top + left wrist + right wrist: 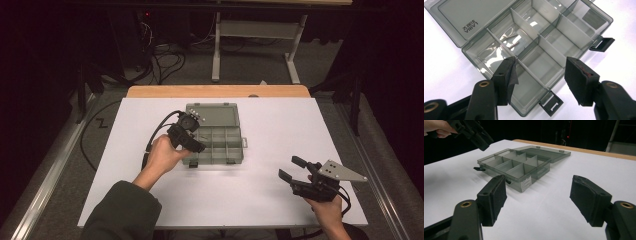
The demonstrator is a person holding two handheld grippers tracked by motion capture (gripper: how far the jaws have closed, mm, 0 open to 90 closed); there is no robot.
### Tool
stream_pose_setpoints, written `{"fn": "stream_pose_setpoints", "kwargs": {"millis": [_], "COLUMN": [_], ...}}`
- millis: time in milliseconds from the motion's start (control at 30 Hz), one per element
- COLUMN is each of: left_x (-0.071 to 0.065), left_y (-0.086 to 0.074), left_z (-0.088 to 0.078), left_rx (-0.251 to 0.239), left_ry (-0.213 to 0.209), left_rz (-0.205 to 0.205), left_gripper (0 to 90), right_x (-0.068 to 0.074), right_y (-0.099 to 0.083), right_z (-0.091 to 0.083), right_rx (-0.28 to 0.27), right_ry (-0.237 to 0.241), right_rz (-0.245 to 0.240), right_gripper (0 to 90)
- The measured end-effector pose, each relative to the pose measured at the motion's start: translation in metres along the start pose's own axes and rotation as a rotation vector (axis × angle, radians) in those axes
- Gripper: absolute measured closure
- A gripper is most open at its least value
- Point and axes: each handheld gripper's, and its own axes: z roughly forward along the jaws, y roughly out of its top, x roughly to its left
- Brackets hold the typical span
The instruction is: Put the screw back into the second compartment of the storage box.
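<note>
While the open box (215, 140) lies at the centre of the high view on the white worktop (260, 195), its lid (212, 114) is folded back flat toward the top of the frame. The left tongs (197, 147) hang over the box's lower left part, held by the left hand (162, 155). In the left gripper view the left tongs (540, 72) stand well apart, with nothing between the pads; below them are the box (554, 32), its dividers and two black latches (551, 103) on the near wall. A few small metal pins (510, 41) lie in a compartment at the upper left of that view, next to the lid (466, 15).

The right tongs (295, 167) sit at the lower right of the high view, well apart from the box and pointing toward it, just above the worktop. In the right gripper view the right tongs (537, 195) gape wide and hold nothing; the box (516, 166) lies beyond them at upper centre, and the left tongs (482, 141) hover over its left end.
</note>
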Motion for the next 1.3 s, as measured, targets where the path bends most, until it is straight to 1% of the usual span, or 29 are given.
{"fn": "stream_pose_setpoints", "kwargs": {"millis": [100,200,467,500,567,800,933,1033,1200,1300], "left_x": [-0.002,-0.004,-0.008,-0.008,-0.009,-0.012,-0.011,-0.011,-0.013,-0.014], "left_y": [-0.004,-0.008,-0.018,-0.019,-0.022,-0.031,-0.038,-0.043,-0.050,-0.053], "left_z": [-0.003,-0.007,-0.015,-0.016,-0.017,-0.023,-0.026,-0.027,-0.030,-0.032], "left_rx": [-0.013,-0.026,-0.073,-0.073,-0.091,-0.124,-0.153,-0.162,-0.174,-0.196], "left_ry": [0.010,0.005,-0.001,0.001,0.004,0.012,0.007,0.002,0.000,-0.003], "left_rz": [0.005,0.010,0.006,0.012,0.005,0.001,-0.015,-0.026,-0.026,-0.033], "left_gripper": [40.2,39.8,38.7,38.6,38.0,36.7,36.6,36.1,36.0,36.0], "right_x": [0.000,0.000,0.000,0.000,0.000,0.000,0.000,0.000,0.000,0.000], "right_y": [0.000,0.000,0.000,0.000,0.000,0.000,0.000,0.000,0.000,0.000], "right_z": [0.000,0.000,0.000,0.000,0.000,0.000,0.001,0.001,0.001,0.000], "right_rx": [0.000,0.001,0.003,0.003,0.003,0.004,0.003,0.007,0.006,0.004], "right_ry": [0.000,0.000,0.001,0.001,0.001,0.001,0.000,-0.001,-0.004,-0.001], "right_rz": [0.000,0.000,0.003,0.003,0.004,0.001,-0.001,0.004,0.001,0.005], "right_gripper": [30.9,30.8,30.8,30.8,30.9,30.8,30.9,30.9,30.8,30.8]}}
